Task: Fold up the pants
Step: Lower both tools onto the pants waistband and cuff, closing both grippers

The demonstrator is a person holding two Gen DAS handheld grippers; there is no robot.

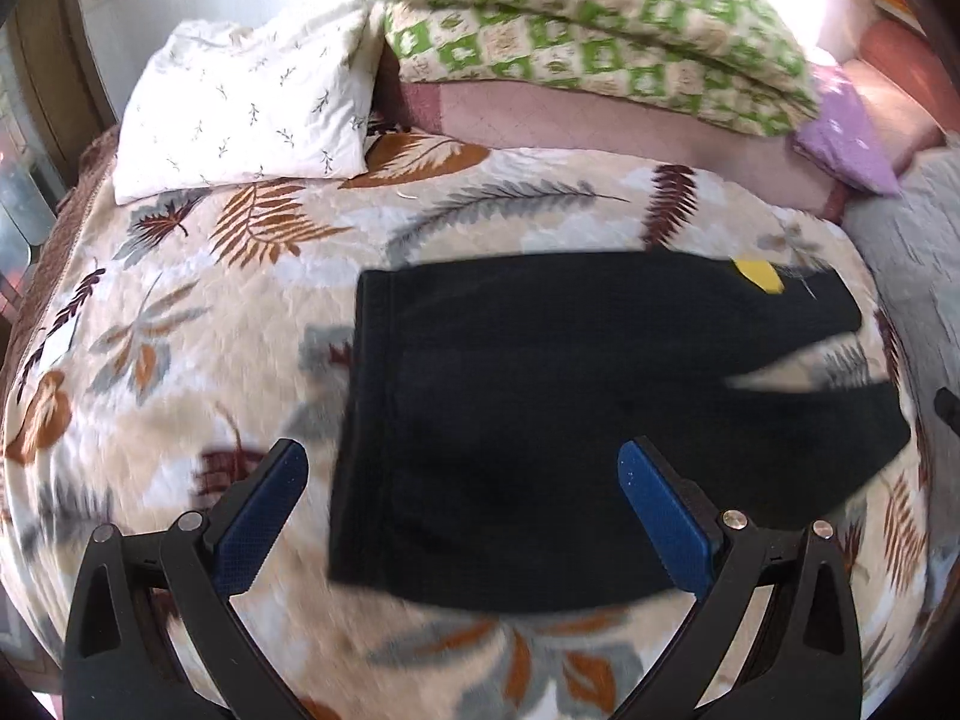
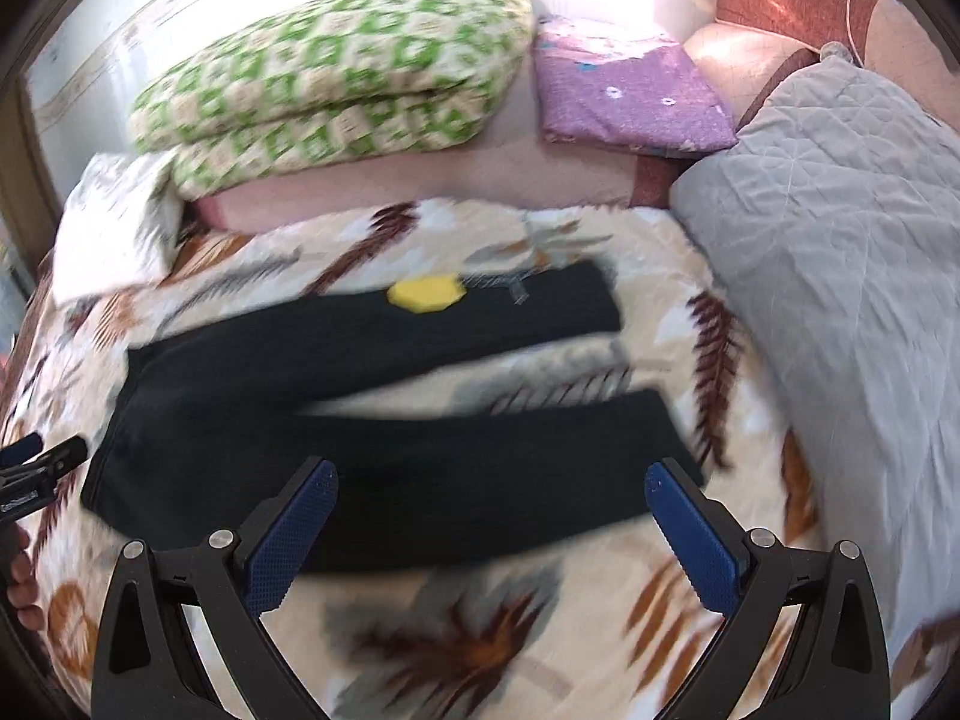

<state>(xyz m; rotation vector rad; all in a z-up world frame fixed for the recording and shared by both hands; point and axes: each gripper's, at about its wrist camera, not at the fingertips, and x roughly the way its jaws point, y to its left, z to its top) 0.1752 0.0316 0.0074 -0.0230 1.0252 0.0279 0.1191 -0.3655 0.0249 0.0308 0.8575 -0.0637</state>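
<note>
Black pants (image 1: 540, 420) lie flat on a leaf-patterned bedspread (image 1: 210, 312), waistband to the left, both legs spread apart to the right. A yellow patch (image 1: 759, 275) sits on the far leg. My left gripper (image 1: 462, 474) is open and empty, hovering above the waist end. In the right wrist view the pants (image 2: 372, 420) show both legs, with the yellow patch (image 2: 426, 293) on the far one. My right gripper (image 2: 491, 489) is open and empty above the near leg. The left gripper's tip (image 2: 42, 462) shows at the left edge.
A white pillow (image 1: 246, 114) and a green-checked folded blanket (image 1: 588, 30) lie at the bed's far side. A purple pillow (image 2: 630, 96) and a grey quilted cover (image 2: 840, 252) lie to the right.
</note>
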